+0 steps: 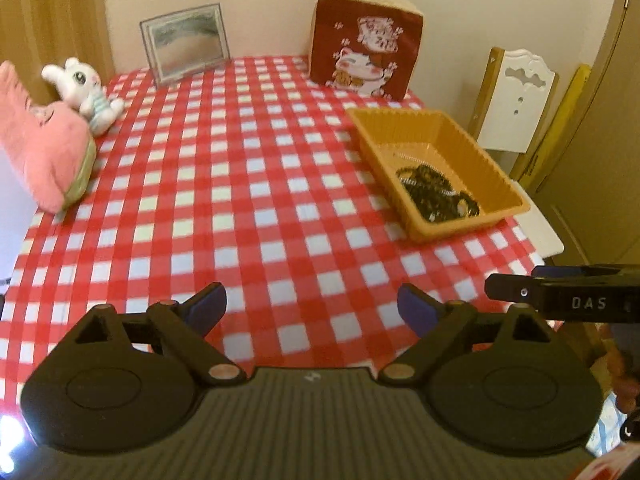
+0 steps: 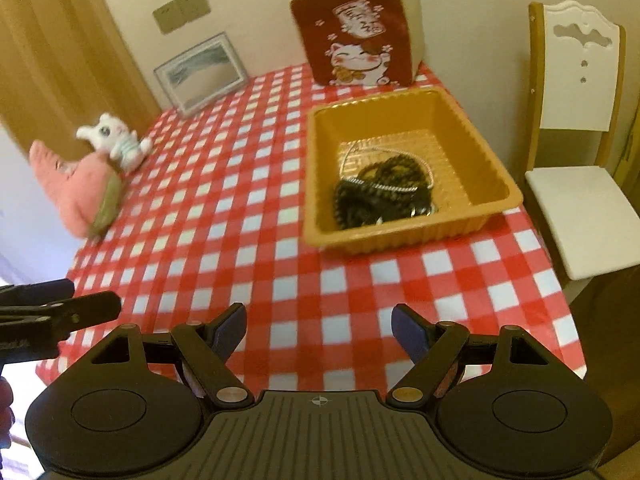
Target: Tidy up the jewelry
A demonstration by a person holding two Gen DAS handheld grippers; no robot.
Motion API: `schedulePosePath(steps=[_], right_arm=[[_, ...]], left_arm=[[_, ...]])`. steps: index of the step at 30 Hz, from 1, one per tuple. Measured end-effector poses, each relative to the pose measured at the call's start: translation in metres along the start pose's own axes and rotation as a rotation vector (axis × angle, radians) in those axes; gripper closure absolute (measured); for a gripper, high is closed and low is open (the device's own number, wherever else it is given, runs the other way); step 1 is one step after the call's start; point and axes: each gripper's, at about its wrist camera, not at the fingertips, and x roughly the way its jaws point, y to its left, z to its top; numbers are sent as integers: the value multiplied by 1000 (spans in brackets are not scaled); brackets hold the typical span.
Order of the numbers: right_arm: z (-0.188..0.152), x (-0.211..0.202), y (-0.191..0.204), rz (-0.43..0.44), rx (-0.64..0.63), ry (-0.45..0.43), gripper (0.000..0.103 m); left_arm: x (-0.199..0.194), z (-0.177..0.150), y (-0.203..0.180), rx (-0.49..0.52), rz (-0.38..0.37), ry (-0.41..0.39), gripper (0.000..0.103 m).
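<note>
Left wrist view: left gripper point(image 1: 312, 312) fingers spread wide, empty, above the checkered desk point(image 1: 248, 216); orange tray point(image 1: 496, 184) toward the right edge held a tangle of dark bead jewelry point(image 1: 436, 196). Right wrist view: right gripper point(image 2: 319, 334) fingers also wide apart, nothing held; tray ahead, jewelry in its near half.

A tray point(image 2: 472, 216) sits on the table's point(image 2: 248, 240) right side with a tangle of jewelry point(image 2: 380, 192) inside. Behind it stands a cushion point(image 2: 356, 28); stuffed toys point(image 2: 92, 168) lie far left.
</note>
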Motion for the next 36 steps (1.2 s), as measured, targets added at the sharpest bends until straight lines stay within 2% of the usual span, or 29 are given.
schedulePosePath(steps=[11, 36], right_arm=[[-15, -6, 28, 12, -32, 23, 24], [-14, -6, 29, 11, -37, 15, 24]], left_arm=[[-7, -12, 13, 7, -5, 20, 13], [-4, -11, 8, 28, -28, 18, 13]])
